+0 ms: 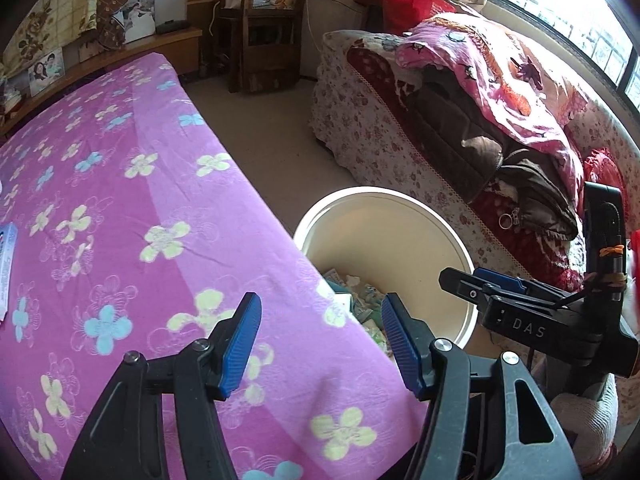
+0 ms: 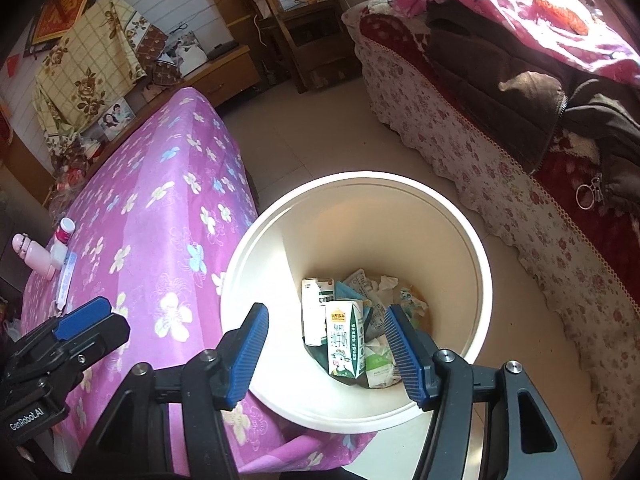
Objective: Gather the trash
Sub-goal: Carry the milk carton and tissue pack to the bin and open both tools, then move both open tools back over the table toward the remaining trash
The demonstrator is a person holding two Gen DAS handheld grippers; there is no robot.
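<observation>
A white round bin stands on the floor beside the pink flowered table. Inside lie a green milk carton, a white carton and crumpled paper. My right gripper is open and empty above the bin's mouth. My left gripper is open and empty over the table's corner, beside the bin. The right gripper shows in the left wrist view and the left gripper in the right wrist view.
On the table's far end lie a flat blue-white packet, also in the right wrist view, a pink bottle and a white pill bottle. A flower-covered sofa with a pink blanket stands right. A wooden chair stands behind.
</observation>
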